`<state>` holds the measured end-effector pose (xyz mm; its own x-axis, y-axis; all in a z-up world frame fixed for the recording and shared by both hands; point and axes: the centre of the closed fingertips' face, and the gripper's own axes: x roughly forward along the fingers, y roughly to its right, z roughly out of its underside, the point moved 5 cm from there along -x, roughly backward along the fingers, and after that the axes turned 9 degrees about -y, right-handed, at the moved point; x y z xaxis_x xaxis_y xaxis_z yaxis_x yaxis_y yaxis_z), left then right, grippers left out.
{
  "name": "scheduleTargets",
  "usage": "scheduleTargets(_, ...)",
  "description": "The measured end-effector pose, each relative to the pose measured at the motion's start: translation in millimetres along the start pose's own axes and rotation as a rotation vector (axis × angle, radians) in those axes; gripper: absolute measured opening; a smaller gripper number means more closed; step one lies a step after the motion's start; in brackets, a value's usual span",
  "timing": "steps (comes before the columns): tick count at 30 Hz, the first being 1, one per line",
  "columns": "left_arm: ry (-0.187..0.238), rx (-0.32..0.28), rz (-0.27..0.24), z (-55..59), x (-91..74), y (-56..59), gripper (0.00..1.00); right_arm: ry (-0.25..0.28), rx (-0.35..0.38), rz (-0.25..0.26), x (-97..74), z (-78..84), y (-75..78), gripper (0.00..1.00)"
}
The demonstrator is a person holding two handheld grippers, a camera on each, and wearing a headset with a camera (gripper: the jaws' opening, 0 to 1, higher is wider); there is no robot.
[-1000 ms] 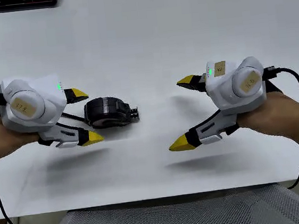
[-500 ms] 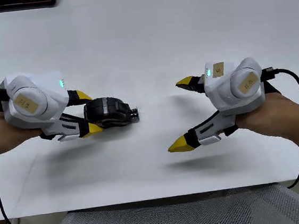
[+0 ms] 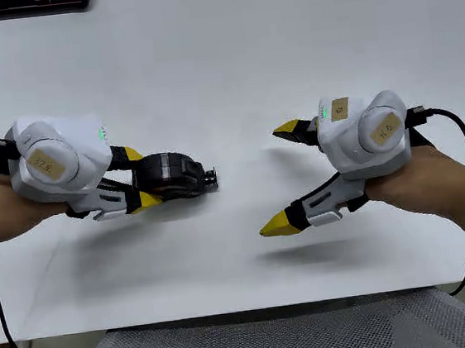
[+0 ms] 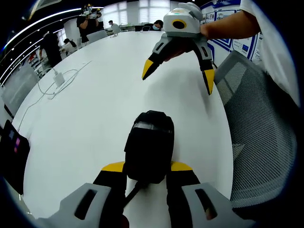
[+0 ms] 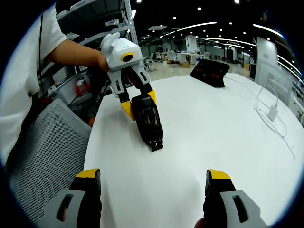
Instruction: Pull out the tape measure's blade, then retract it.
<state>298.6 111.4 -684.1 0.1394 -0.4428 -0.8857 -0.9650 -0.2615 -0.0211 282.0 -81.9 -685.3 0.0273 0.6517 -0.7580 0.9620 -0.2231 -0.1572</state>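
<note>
Head view, left gripper (image 3: pixel 141 178) pinching rounded black tape measure (image 3: pixel 176 173), right gripper (image 3: pixel 281 178) spread.

Tape measure (image 3: pixel 170 175): is lying on the table (image 3: pixel 220 59), with its blade end pointing toward the right gripper (image 3: pixel 280 177).
Left gripper (image 3: pixel 140 177): is gripping the tape measure's rear end from the left, with one jaw pressing against each side.
Right gripper: is hovering to the right of the tape measure, well apart from it, with its jaws spread and facing it.
Keyboard (image 3: pixel 23 5): is lying far behind the tape measure, toward the left.
Charger (image 4: pixel 58 79): is lying far behind the tape measure, toward the right.
Mesh chair (image 3: pixel 275 340): is standing in front of the tape measure, beyond the table's near edge.
</note>
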Motion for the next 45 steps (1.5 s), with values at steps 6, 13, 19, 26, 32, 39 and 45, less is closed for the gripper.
scheduleTargets(6,-0.007,0.015,0.006,0.3,0.3,-0.7,0.27,0.011,-0.005,-0.004,7.5,-4.8,2.6,0.88)
scheduleTargets(13,-0.030,0.052,-0.009,0.0,0.8,0.2,0.26,0.015,-0.031,-0.002,15.6,-7.3,4.5,0.83)
scheduleTargets(19,-0.029,0.078,-0.021,0.4,0.8,-0.4,0.26,0.012,-0.077,0.009,23.9,-10.5,6.0,0.73)
scheduleTargets(26,-0.033,0.104,-0.018,-0.1,1.1,-0.5,0.26,0.014,-0.121,0.004,34.3,-15.3,5.7,0.61)
scheduleTargets(32,-0.032,0.096,-0.023,-0.1,1.3,-0.2,0.26,0.022,-0.148,-0.001,44.5,-18.3,9.0,0.52)
scheduleTargets(39,-0.030,0.088,-0.024,0.0,1.9,0.0,0.25,0.033,-0.140,-0.005,52.1,-20.8,13.3,0.43)
scheduleTargets(45,-0.031,0.084,-0.026,0.0,2.0,-0.3,0.25,0.051,-0.161,-0.013,55.8,-25.2,13.3,0.37)
